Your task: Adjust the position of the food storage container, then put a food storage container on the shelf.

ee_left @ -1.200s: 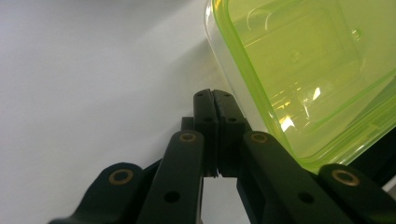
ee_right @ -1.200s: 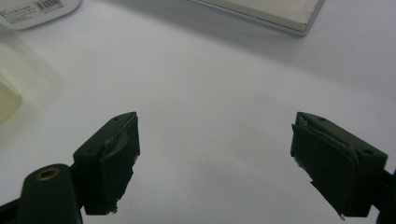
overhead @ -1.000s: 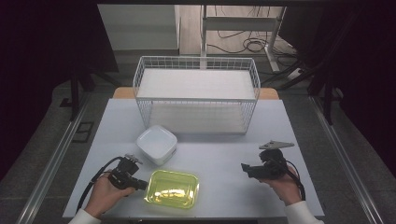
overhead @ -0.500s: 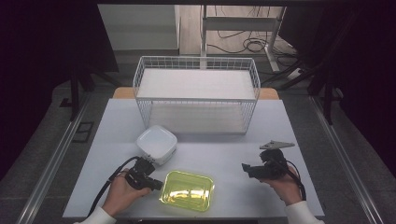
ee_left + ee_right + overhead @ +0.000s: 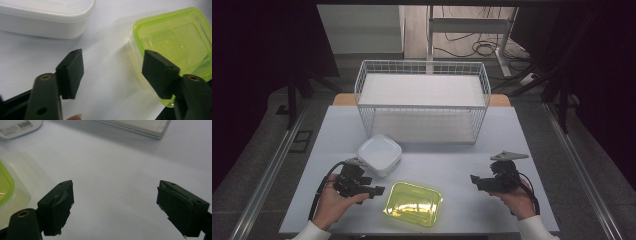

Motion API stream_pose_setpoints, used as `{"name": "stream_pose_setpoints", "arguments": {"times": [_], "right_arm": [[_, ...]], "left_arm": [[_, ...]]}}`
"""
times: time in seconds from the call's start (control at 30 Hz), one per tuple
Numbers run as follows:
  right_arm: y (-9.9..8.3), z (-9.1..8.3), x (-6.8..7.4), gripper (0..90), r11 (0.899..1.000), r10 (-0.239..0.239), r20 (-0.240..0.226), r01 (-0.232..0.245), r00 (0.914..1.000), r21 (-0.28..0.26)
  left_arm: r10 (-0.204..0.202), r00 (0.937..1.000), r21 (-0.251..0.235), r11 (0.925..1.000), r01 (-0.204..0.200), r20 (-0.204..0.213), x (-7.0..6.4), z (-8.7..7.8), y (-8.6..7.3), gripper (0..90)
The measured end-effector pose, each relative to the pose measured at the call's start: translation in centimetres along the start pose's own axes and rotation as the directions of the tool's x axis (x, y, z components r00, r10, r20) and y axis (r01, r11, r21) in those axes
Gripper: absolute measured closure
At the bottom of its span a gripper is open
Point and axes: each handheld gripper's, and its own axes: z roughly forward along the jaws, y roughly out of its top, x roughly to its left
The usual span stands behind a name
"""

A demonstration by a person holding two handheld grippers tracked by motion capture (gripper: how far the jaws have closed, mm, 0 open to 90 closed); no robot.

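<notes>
Two containers lie on the table (image 5: 532, 130), and one wire basket (image 5: 422, 102) stands at twelve o'clock, at the far edge. The first container is a green container (image 5: 413, 204), translucent lime, lying near the front edge at about six o'clock. The second is a white container (image 5: 379, 154), square with rounded corners, just beyond the green one toward eleven o'clock and close in front of the basket; whether the two touch is hard to judge from above, though the left gripper view shows bare table between them.

There are two hand-held grippers, one in each hand. The left hand-held gripper (image 5: 374, 190) sits at about nine o'clock of the green container, its jaws spread wide and holding nothing. In the left gripper view the right-hand jaw overlaps the near edge of the green container (image 5: 175, 45), while the other jaw stands over bare table, with the white container (image 5: 45, 17) farther off at eleven o'clock. A fingertip shows at the bottom edge of that view.

The right hand-held gripper (image 5: 475, 180) rests at three o'clock of the green container, well apart from it, jaws likewise spread and empty. In the right gripper view, bare table lies between them, the green container's rim (image 5: 6, 187) shows at nine o'clock, and a barcode label (image 5: 23, 125) sits at eleven o'clock
</notes>
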Motion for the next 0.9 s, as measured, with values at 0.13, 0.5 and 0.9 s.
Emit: {"name": "stream_pose_setpoints", "arguments": {"times": [0.13, 0.5, 0.9], "right_arm": [[0.0, 0.1, 0.5, 13.9, 1.000, 0.017, -0.013, -0.017, 0.9998, 0.007], [-0.2, 0.2, 1.4, 13.8, 0.998, 0.060, -0.071, -0.059, 0.9956, 0.017], [-0.7, -0.2, 3.6, 14.6, 0.995, 0.102, -0.145, -0.102, 0.9840, 0.011]], "left_arm": [[-0.021, 0.9997, -0.014, 0.9997, 0.021, 0.014, 0.4, -0.1, -0.4, 28.7], [-0.063, 0.9966, -0.070, 0.9953, 0.067, 0.054, 1.3, -1.4, -0.8, 25.2], [-0.060, 0.9952, -0.074, 0.9951, 0.066, 0.078, 0.4, -1.4, -0.6, 24.7]]}}
